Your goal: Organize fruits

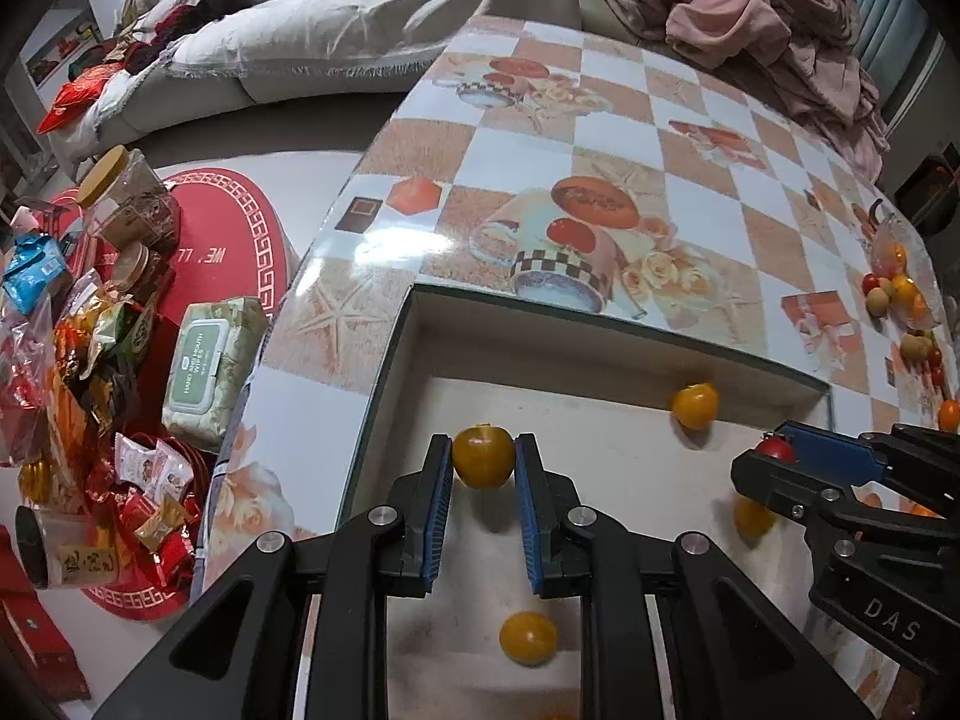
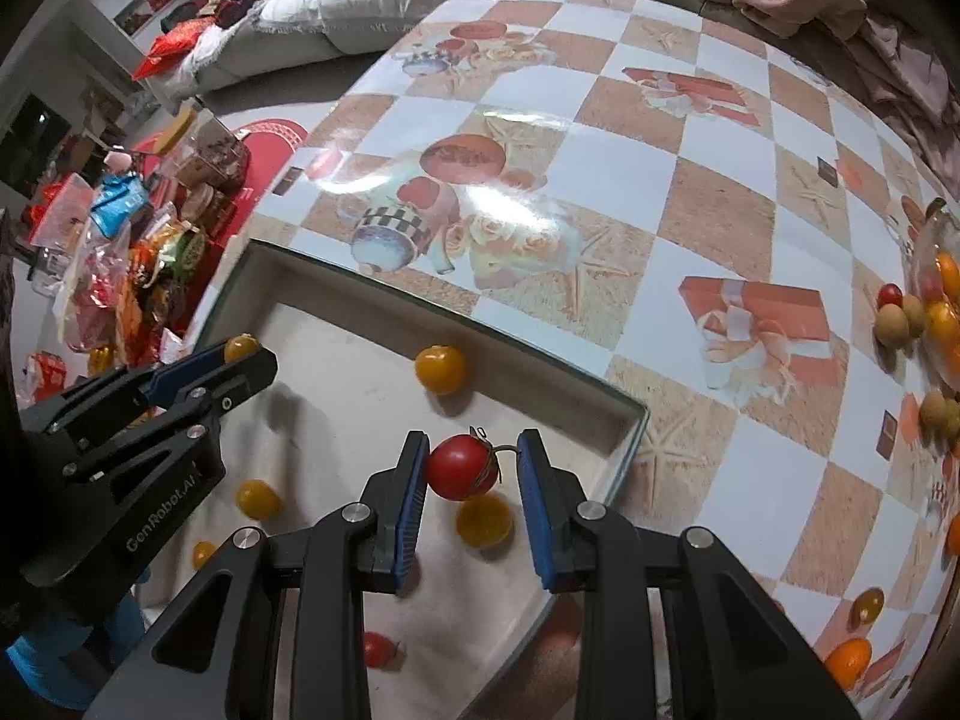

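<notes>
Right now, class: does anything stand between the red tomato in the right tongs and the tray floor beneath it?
Yes. A yellow fruit lies on the tray floor directly under the red tomato in the right tongs; the space beside it looks free.

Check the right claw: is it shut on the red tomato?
Open: the right claw has a gap between the red tomato and one finger.

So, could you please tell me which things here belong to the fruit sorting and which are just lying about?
Job:
left claw shut on yellow fruit
right claw around red tomato
white tray
loose fruit pile

Lying about:
wet wipes pack
snack packets
pink clothes
</notes>
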### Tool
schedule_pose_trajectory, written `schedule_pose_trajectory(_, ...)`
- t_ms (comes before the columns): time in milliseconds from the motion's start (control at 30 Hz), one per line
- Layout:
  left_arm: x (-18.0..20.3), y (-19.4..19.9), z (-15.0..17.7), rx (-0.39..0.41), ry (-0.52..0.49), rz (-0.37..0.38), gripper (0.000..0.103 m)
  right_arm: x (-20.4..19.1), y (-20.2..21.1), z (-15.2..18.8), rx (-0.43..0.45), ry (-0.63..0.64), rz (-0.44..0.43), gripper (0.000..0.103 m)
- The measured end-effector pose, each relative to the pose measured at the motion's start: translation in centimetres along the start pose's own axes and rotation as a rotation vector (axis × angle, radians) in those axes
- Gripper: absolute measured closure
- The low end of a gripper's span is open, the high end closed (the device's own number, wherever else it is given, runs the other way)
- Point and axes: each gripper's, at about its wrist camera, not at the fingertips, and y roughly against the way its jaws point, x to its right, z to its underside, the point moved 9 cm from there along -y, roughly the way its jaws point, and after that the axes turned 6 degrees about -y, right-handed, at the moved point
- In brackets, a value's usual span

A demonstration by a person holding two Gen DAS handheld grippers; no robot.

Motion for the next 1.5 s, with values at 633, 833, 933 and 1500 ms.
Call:
schedule_pose_trajectory(633,0.4,-1.2,0.2,-0.005,-0.058,-0.007,0.078,0.0,-1.5,-0.1,0.003,0.072,0.064,0.069)
schedule_pose_trajectory(833,0.8,-0.2,0.2,0.038,-0.08,-0.015,0.042,-0.1,-0.6,-0.4,0.029,0.062,0.024,0.067)
schedule_pose_trajectory(933,0.8,-0.1,0.4,0.023,-0.067,-0.003,0.042,-0.3,0.2,-0.3,0.037,0.055,0.006,0.062)
schedule_pose_trajectory(1500,2.9,5.6,7.5,-0.079,-0.063,-0.015,0.042,0.0,5.2,5.9,-0.016,-0.005,0.002,0.021)
